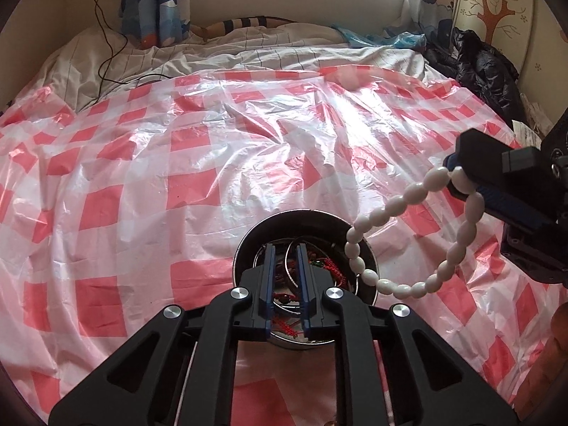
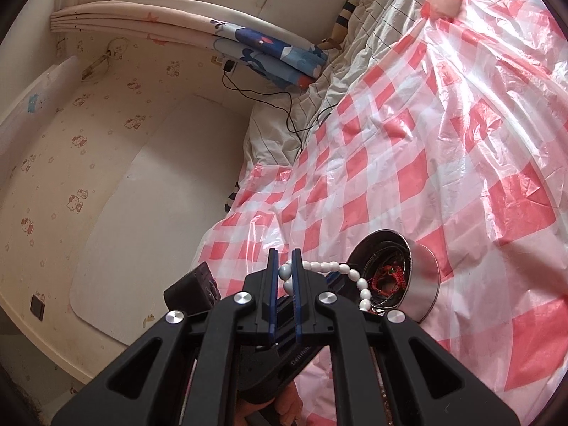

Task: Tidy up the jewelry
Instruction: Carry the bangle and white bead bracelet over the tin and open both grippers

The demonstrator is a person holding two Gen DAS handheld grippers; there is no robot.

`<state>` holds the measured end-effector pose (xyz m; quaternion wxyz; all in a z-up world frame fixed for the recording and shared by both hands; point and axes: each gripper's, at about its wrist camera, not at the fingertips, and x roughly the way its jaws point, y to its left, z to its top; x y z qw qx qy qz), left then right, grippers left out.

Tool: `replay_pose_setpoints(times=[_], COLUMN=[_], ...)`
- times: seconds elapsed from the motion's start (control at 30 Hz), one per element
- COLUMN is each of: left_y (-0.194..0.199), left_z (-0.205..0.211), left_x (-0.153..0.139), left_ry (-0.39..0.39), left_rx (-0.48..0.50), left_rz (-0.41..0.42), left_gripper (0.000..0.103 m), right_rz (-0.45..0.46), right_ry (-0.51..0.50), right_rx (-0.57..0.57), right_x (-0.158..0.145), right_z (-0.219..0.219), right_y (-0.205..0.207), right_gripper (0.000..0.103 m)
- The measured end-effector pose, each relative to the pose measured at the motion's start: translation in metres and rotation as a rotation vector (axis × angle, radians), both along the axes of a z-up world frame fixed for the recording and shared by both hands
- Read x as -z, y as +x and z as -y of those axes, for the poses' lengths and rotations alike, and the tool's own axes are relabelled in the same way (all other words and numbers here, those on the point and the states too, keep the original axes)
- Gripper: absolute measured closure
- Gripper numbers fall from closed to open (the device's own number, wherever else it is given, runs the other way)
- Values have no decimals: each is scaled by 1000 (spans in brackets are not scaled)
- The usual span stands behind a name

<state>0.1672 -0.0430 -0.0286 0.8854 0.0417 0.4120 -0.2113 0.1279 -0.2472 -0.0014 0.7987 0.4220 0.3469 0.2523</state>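
Note:
A round metal tin sits on the red-and-white checked plastic sheet and holds bangles and red corded jewelry. My left gripper hovers just over the tin, its jaws a little apart with nothing between them. My right gripper comes in from the right, shut on a white bead bracelet that hangs in a loop beside the tin's right rim. In the right wrist view the right gripper pinches the white beads, and the tin lies just right of it.
The checked sheet covers a bed with a striped duvet behind. A black cable runs down at the back left. Dark clothing and a blue bag lie at the back right. The wall is to the left.

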Motion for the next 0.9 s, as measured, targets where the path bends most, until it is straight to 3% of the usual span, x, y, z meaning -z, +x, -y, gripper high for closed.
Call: replay_pose_setpoints(times=[0.17, 0.3, 0.37, 0.4, 0.43, 0.47, 0.67, 0.9], left_y=[-3, -8, -11, -12, -14, -15, -24, -38], left_z=[-36, -69, -78, -82, -84, -85, -86, -76], left_x=[-18, -30, -32, -33, -32, -32, -32, -33], left_ry=[-61, -108, -116, -115, -112, -108, -84, -58], left_rx=[-109, -179, -185, -190, -190, -188, -171, -148], left_rz=[24, 40, 39, 39, 38, 35, 37, 43], left_gripper=[71, 64, 62, 61, 61, 61, 57, 54], right_rz=[-17, -43, -91, -115, -133, -146, -138, -110], right_ry=[-1, 41, -50, -151, -212, -241, -244, -338], right_rx=[-2, -40, -6, 30, 66, 102, 133, 155], right_x=[8, 18, 23, 25, 27, 28, 26, 13], right_z=[-9, -17, -21, -22, -20, -17, -9, -15], right_y=[8, 14, 18, 19, 19, 17, 10, 4], right_gripper=[95, 95, 93, 89, 72, 61, 59, 42])
